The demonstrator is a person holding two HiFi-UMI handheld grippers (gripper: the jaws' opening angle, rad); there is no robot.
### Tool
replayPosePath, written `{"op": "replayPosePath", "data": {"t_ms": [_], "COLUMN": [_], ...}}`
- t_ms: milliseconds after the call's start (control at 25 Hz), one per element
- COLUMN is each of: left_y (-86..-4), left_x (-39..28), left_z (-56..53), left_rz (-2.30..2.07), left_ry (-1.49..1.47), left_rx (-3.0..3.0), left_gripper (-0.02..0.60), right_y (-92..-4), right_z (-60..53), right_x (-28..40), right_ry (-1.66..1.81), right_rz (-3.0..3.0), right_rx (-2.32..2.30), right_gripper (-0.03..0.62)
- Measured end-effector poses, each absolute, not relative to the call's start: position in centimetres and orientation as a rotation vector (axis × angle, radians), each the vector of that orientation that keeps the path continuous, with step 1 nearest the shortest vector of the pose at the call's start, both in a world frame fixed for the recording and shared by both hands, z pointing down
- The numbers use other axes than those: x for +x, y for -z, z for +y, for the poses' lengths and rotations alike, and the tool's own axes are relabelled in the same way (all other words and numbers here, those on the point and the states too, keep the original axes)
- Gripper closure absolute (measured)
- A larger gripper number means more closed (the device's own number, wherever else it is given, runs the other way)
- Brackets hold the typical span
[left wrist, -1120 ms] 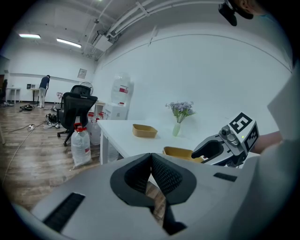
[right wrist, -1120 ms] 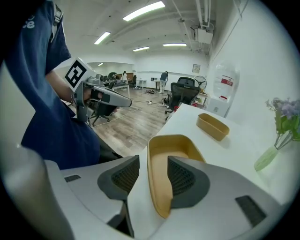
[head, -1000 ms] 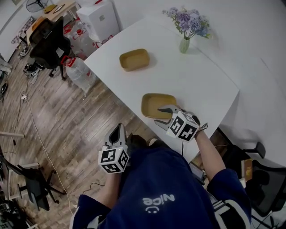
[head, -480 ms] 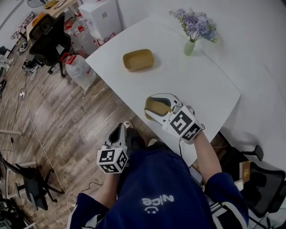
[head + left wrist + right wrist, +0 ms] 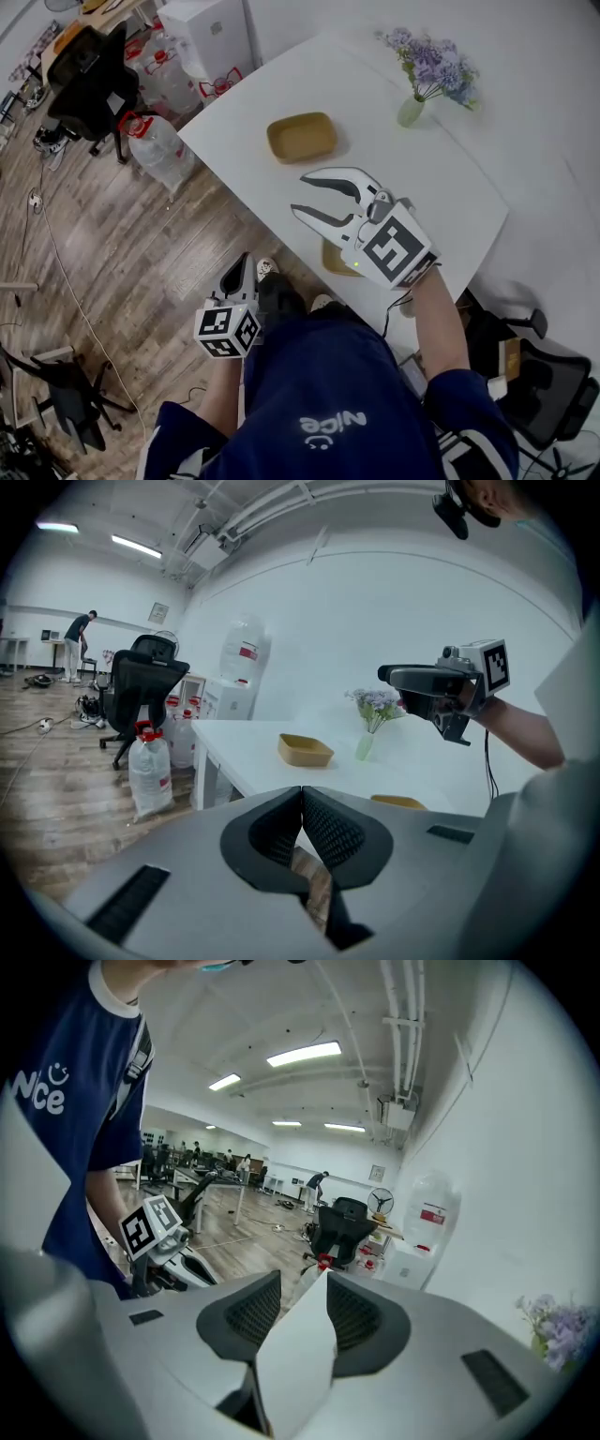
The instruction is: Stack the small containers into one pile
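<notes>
Right claw open over the counter, containers not yet stacked.

Your left claw (image 5: pixel 242 267) hangs low at lower centre, jaws together on nothing. Your right claw (image 5: pixel 300 194) hovers mid-frame, jaws apart and empty, above the near container (image 5: pixel 334 259), which seems to sit at the counter (image 5: pixel 441 178) edge, mostly hidden beneath it. The far container (image 5: pixel 302 137) lies well apart, upper centre. Come down blind and you could nudge the near one off the edge.

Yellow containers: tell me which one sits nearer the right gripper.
The near container, partly hidden beneath the right gripper; the far container lies uncovered, beyond its jaws.
</notes>
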State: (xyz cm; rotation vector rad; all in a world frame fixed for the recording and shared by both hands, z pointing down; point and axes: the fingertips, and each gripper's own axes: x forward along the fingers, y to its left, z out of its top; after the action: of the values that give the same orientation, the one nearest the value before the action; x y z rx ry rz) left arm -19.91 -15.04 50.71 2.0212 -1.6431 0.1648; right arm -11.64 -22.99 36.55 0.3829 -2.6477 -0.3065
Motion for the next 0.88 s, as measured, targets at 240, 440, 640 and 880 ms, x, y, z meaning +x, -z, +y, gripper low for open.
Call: {"op": "replayPosePath", "data": {"t_ms": [240,440,640,880], "left_y": [-50.6,-50.6,-51.3,-51.6], "left_x": [-24.5,-27.4,-30.9,-34.0], "left_z": [-18.6,-21.9,-25.2,-27.9], "left_rz": [-1.653,-1.637,-1.645,-1.620], "left_ry": [-0.142,-0.127,-0.138,-0.164], "left_rx": [2.004,2.007,2.001,2.012], "left_gripper": [0.561,0.561,0.561,0.561], "right_y": [-39.6,-43.3,-47.8,-52.3], "right_z": [-26.7,-31.0,-35.2,-38.1], "right_x": [-15.8,-17.1,-17.1,-16.9], "right_ry": [0.356,0.342,0.358,0.359], "right_rz": [-2.505,-2.361,-2.184,-1.971], "right_rx": [0.297,0.277,0.268,0.182], "right_gripper": [0.425,0.425,0.425,0.425]}}
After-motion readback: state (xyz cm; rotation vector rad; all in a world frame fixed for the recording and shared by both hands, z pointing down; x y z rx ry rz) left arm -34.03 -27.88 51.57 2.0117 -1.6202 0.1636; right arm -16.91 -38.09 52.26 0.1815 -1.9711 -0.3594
